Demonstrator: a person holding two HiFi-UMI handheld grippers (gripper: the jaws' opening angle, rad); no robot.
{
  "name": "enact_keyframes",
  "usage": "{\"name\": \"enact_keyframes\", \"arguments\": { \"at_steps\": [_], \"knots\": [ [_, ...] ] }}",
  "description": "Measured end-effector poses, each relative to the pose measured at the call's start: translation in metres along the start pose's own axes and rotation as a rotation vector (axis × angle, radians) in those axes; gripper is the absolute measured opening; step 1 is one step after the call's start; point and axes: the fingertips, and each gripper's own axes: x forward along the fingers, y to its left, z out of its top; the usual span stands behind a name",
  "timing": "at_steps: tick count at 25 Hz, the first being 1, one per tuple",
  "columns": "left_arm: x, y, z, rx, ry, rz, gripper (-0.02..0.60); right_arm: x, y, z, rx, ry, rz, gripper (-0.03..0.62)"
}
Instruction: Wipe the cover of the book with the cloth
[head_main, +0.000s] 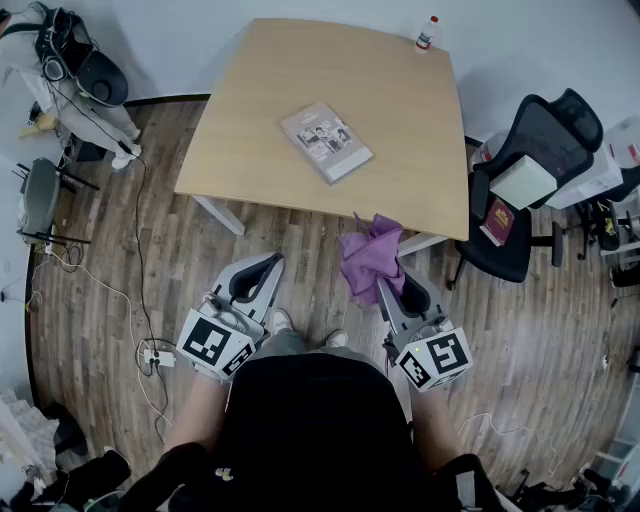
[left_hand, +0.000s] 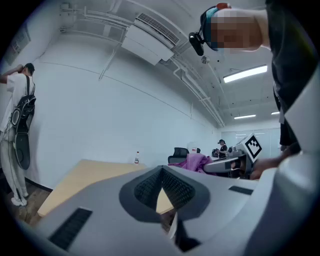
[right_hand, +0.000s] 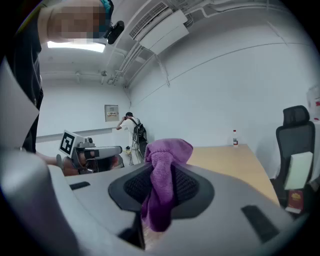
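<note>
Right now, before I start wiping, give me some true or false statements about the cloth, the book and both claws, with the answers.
1. The book lies closed on the table. True.
2. The right claw is shut on the cloth. True.
3. The cloth rests on the book. False: it hangs from the right claw near the table's front edge, well away from the book.
4. The left claw holds the book. False: it is shut on nothing and sits short of the table.
5. A bottle stands at the table's far corner. True.
</note>
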Motion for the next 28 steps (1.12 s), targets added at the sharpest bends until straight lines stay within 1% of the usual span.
{"name": "enact_keyframes", "arguments": {
  "at_steps": [2,5,6,7,11,15,21,28],
  "knots": [
    [0.0,0.002,0.001,-0.033,0.014,-0.015,0.019,0.003,0.003,0.0,-0.002,0.003,0.0,0.104],
    [-0.001,0.008,0.005,-0.143,0.013,-0.036,0.02,0.009,0.006,-0.001,-0.005,0.008,0.0,0.104],
    [-0.002,0.011,0.007,-0.164,0.011,-0.034,0.018,0.011,0.007,-0.002,-0.006,0.009,-0.001,0.104],
    [-0.003,0.013,0.008,-0.162,0.012,-0.032,0.018,0.012,0.007,-0.002,-0.006,0.01,-0.004,0.104],
    [-0.005,0.019,0.011,-0.096,0.012,-0.06,0.018,0.02,0.013,-0.001,-0.007,0.014,-0.013,0.103],
    [-0.011,0.034,0.007,-0.059,0.03,-0.035,0.02,0.031,0.02,0.002,-0.009,0.018,-0.024,0.104],
    [-0.025,0.062,0.0,-0.083,0.025,-0.044,0.02,0.053,0.029,0.004,0.021,0.017,-0.063,0.104],
    [-0.034,0.095,-0.018,-0.137,0.028,-0.075,0.02,0.07,0.044,0.0,-0.019,0.04,-0.107,0.104]
  ]
}}
